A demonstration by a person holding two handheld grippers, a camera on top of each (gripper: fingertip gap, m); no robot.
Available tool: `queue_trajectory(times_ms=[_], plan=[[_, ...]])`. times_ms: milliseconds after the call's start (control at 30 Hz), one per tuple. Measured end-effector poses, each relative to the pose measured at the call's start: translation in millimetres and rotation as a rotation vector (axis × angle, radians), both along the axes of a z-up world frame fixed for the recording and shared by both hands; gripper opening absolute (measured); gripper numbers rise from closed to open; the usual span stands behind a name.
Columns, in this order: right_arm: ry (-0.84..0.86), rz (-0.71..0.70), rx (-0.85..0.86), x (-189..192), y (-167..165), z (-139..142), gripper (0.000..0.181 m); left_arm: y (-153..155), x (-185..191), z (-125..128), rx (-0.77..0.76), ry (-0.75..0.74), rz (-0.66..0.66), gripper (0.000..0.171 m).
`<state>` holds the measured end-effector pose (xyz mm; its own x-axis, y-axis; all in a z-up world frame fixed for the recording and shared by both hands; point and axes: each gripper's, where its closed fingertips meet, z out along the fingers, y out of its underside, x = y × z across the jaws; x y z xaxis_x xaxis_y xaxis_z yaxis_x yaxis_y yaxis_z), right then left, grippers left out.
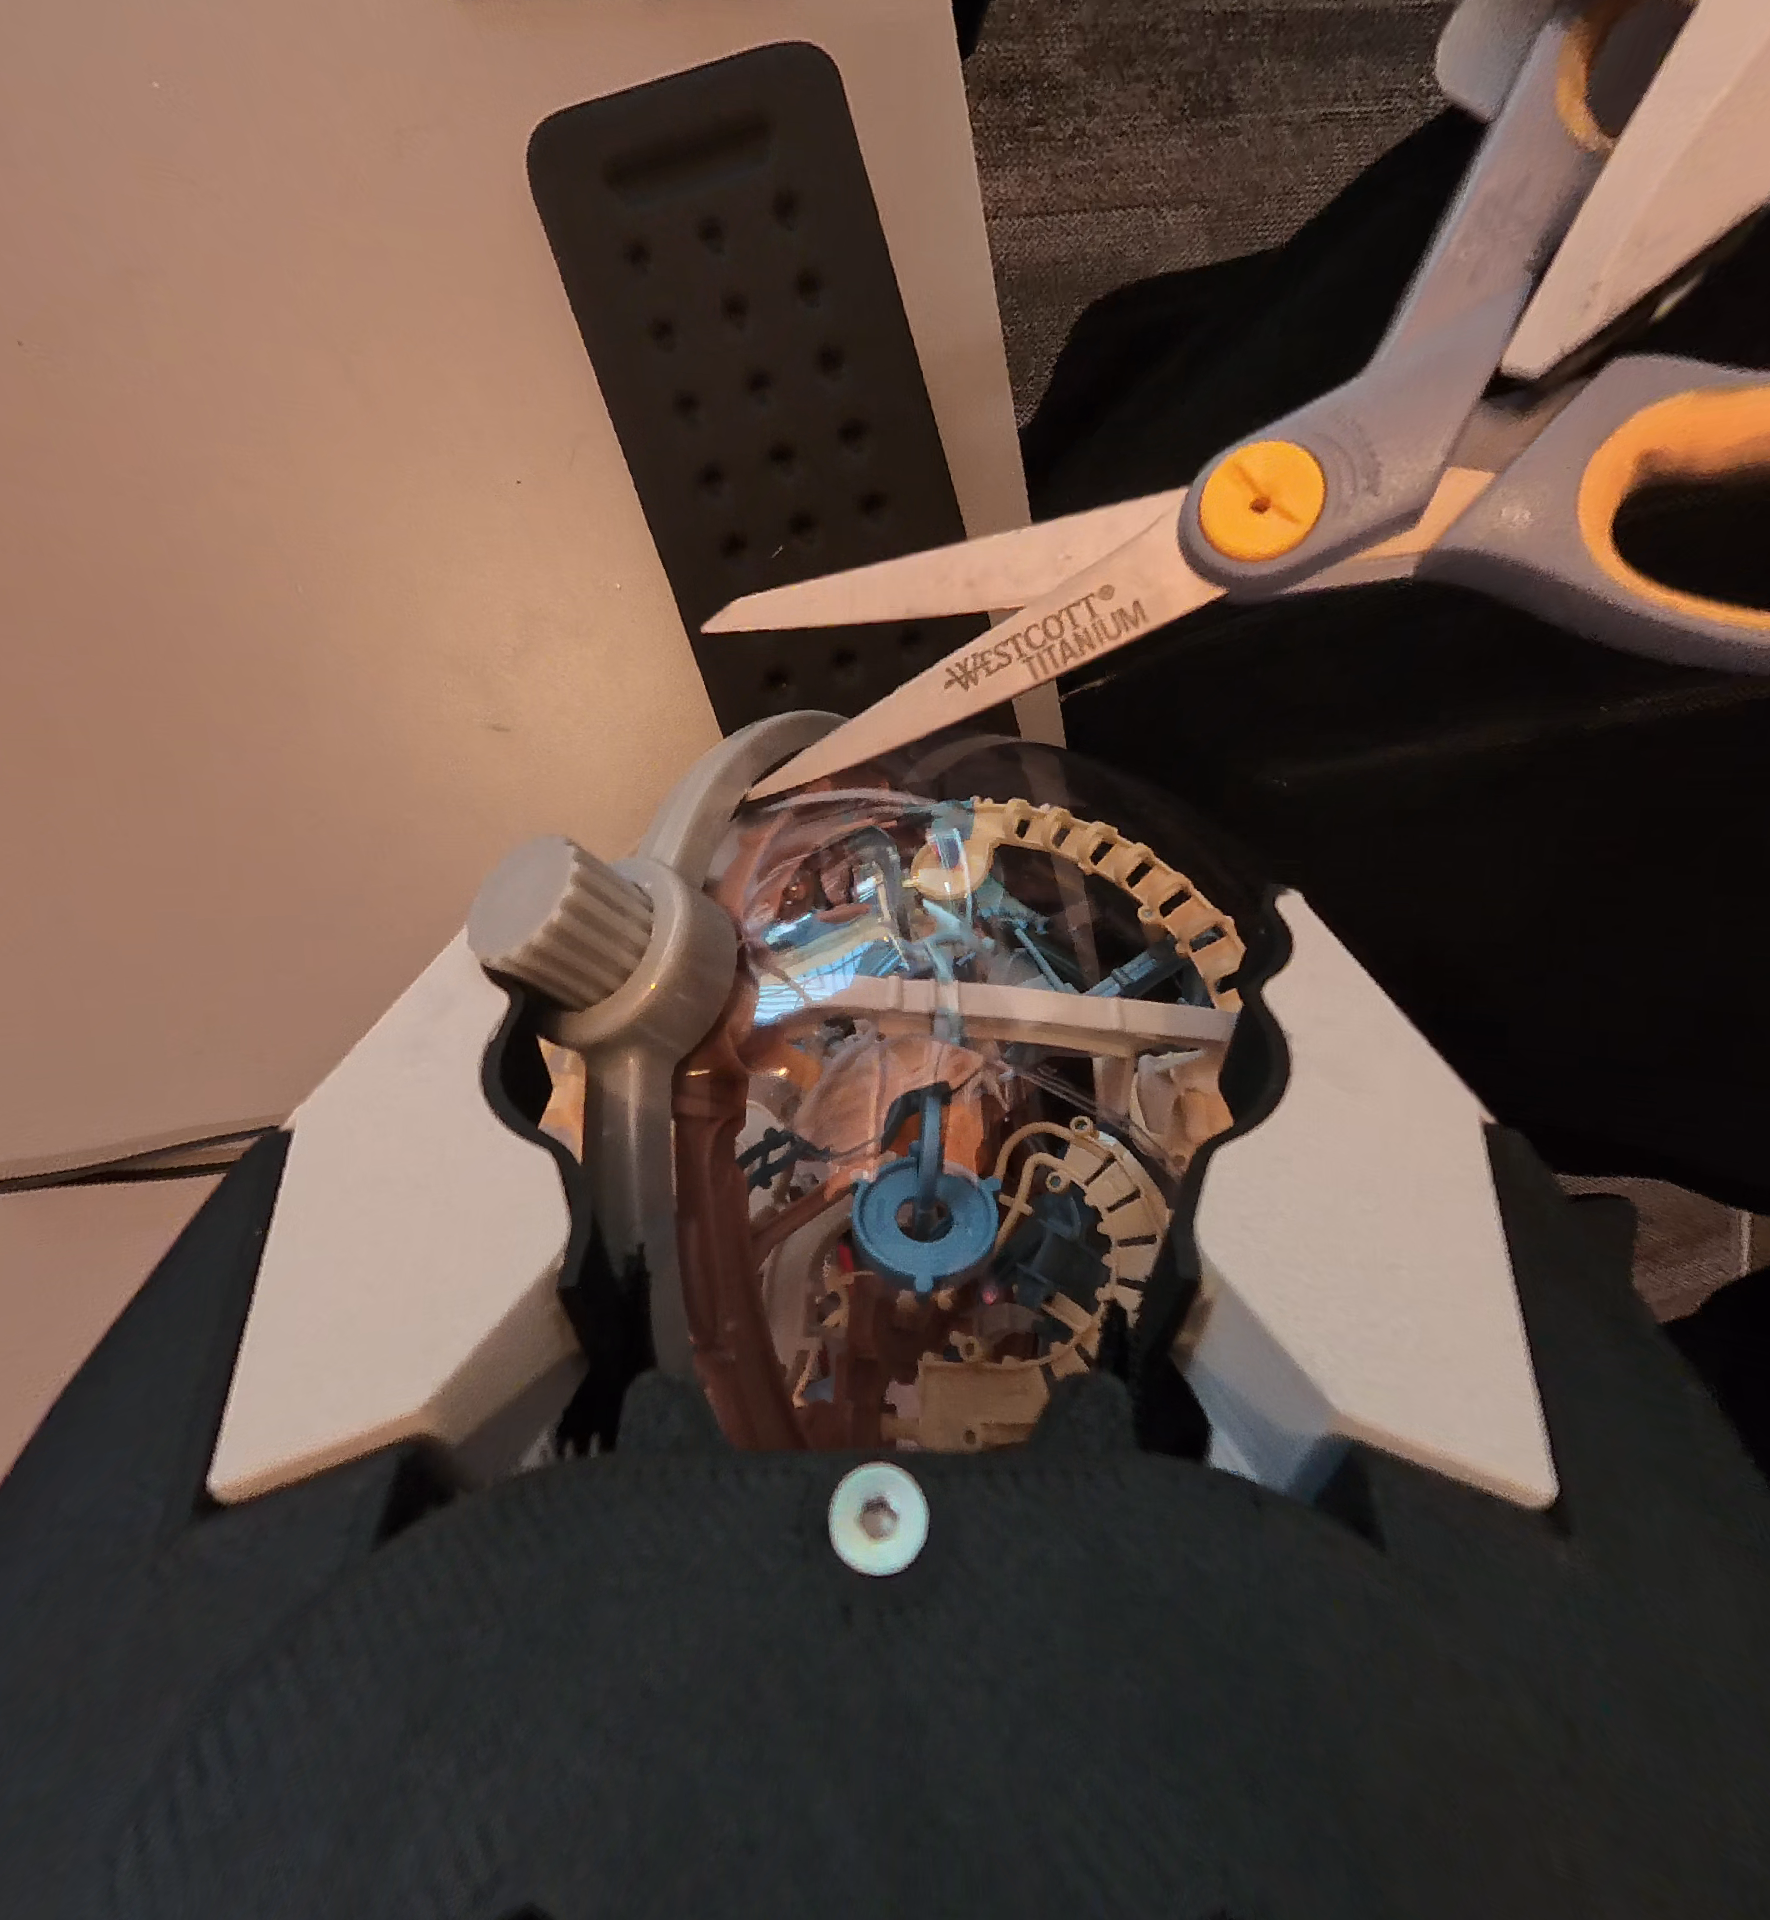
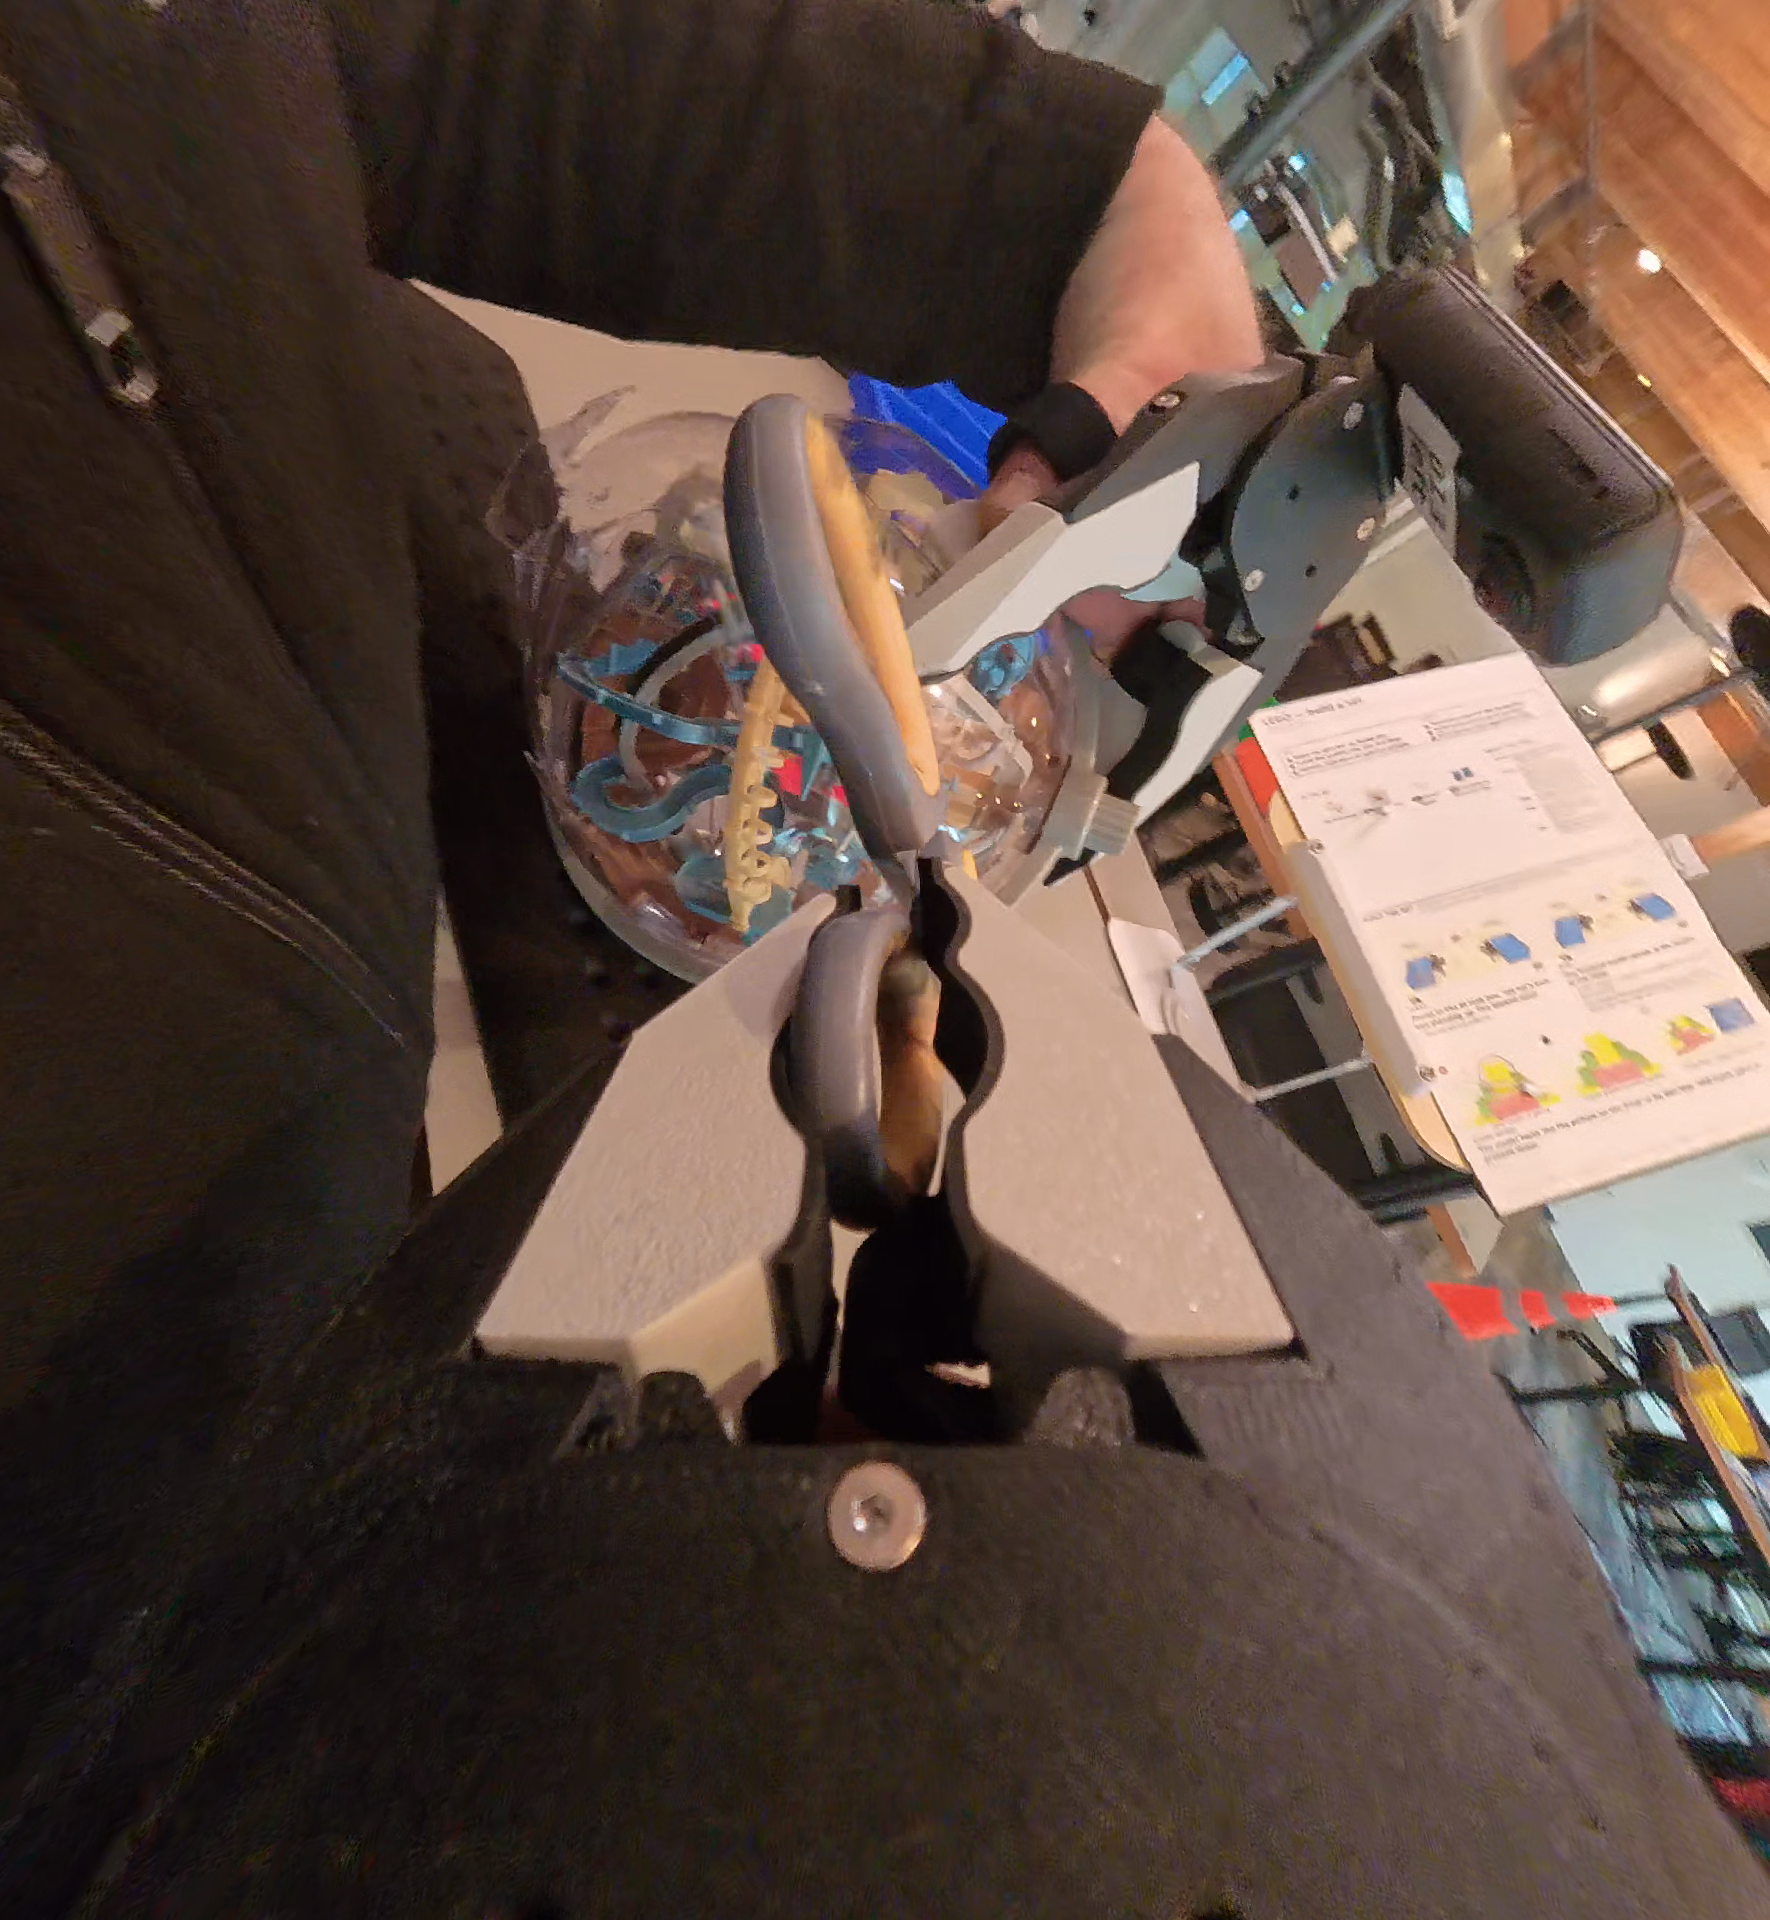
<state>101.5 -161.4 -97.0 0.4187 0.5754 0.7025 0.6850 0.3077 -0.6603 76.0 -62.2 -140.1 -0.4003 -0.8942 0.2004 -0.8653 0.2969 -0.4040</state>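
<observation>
Left claw (image 1: pixel 886 1101): clamped on a clear maze ball (image 1: pixel 964 1091), at frame centre. Right claw (image 2: pixel 886 1049): clamped on one handle loop of grey-and-orange scissors (image 1: pixel 1265 561); blades parted, lower tip touching the ball's grey band at 12 o'clock. Black perforated strap (image 1: pixel 756 395): on table (image 1: pixel 185 520), beyond the ball.
</observation>
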Motion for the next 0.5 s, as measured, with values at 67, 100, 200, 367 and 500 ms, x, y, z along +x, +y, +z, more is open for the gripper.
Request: queue_trajectory(times_ms=[67, 100, 200, 367, 500], plan=[[0.001, -0.052, 0.012, -3.4, -2.0, -1.9, 0.009, -2.2, 0.6, 0.2, 0.021, -0.001, 0.009, 0.129], [0.006, -0.078, 0.016, -5.3, -2.9, -3.5, 0.009, -2.6, 0.7, 0.2, 0.031, -0.002, 0.023, 0.129], [0.103, -0.137, 0.0, -9.0, -4.0, -2.1, 0.009, -4.2, -0.7, 1.3, 0.056, -0.017, 0.048, 0.129], [0.182, -0.212, 0.005, -14.5, 0.9, 0.8, 0.009, -2.5, -2.7, 2.1, 0.071, -0.037, 0.084, 0.129], [0.435, -0.229, -0.093, -5.6, 4.0, 8.9, 0.008, -3.5, -3.4, 3.0, 0.099, -0.048, 0.122, 0.129]])
